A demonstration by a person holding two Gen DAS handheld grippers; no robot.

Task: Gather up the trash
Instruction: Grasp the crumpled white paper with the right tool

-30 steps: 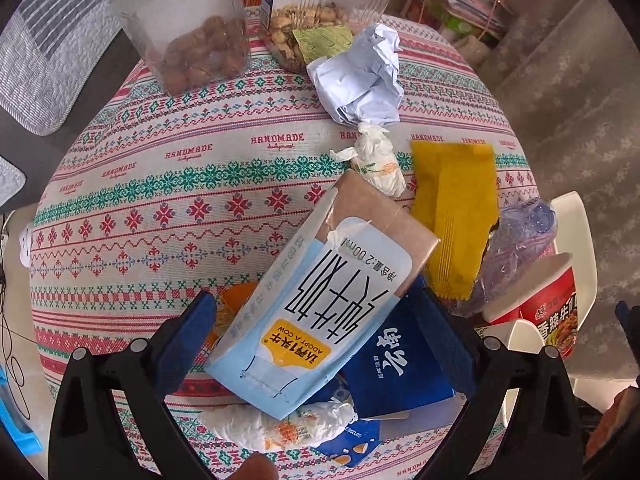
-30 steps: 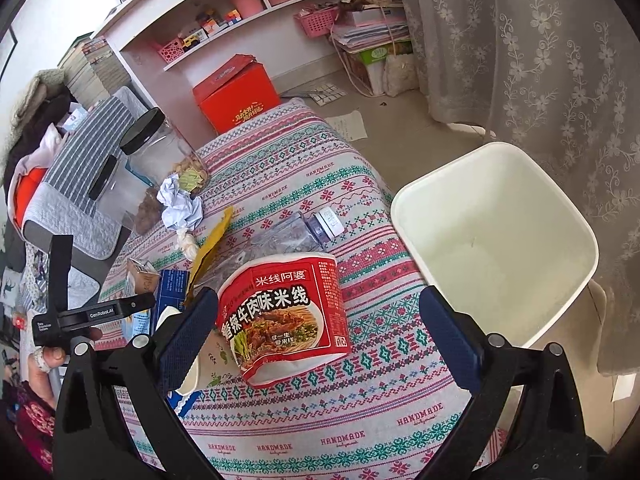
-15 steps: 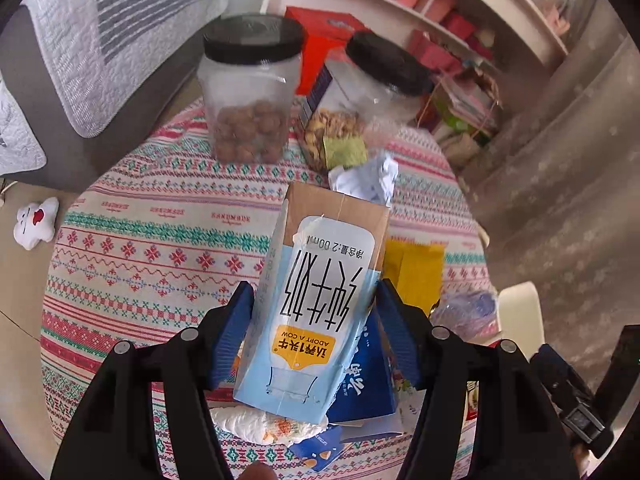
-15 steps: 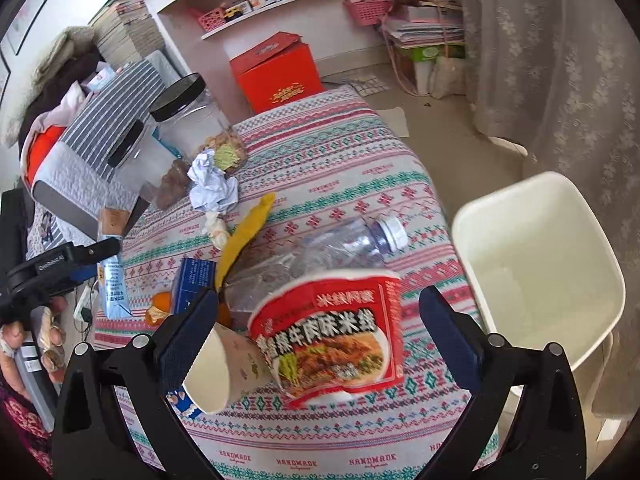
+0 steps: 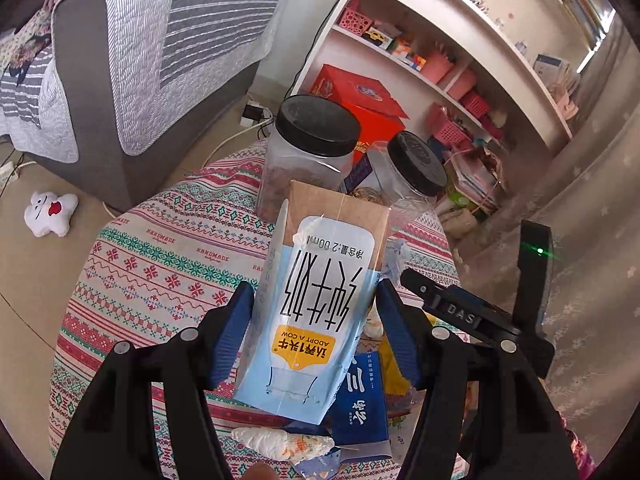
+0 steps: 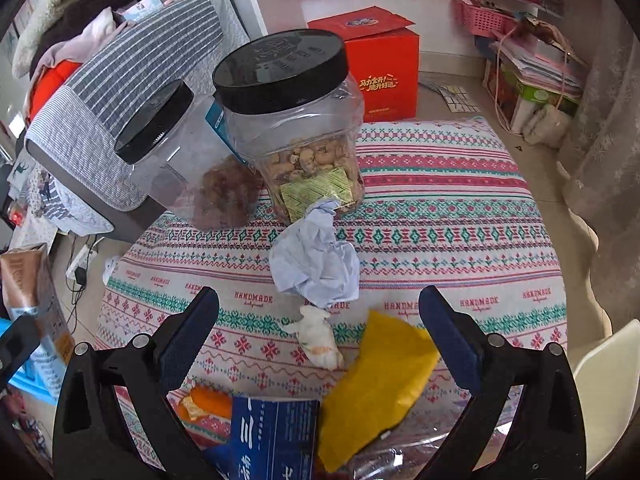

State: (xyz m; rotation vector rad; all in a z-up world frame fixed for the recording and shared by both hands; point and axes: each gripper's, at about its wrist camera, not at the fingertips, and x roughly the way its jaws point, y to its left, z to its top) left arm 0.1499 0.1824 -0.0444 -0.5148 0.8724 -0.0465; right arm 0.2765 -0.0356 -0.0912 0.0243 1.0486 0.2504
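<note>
The left gripper (image 5: 314, 322) clamps a pale-blue and brown milk carton (image 5: 316, 300), lifted above the patterned tablecloth (image 5: 160, 264). The right gripper (image 6: 318, 334), jaws wide and empty, hangs over a crumpled white paper ball (image 6: 316, 268) and what seems a yellow wrapper (image 6: 376, 384).

Soft daylight fills both my views — bright and even, no hard shadows on the tablecloth (image 6: 440, 208). In my left view the brightest patch burns out at about 2 o'clock, by the shelf (image 5: 452, 36). Glare streaks the clear jars (image 6: 296, 120), and the carton (image 5: 316, 296) shows a faint sheen. Both pictures are sharp at the centre — straight lines bow toward the rim, and black vignette closes every corner. A green lens flare sits at 3 o'clock in my left view.
</note>
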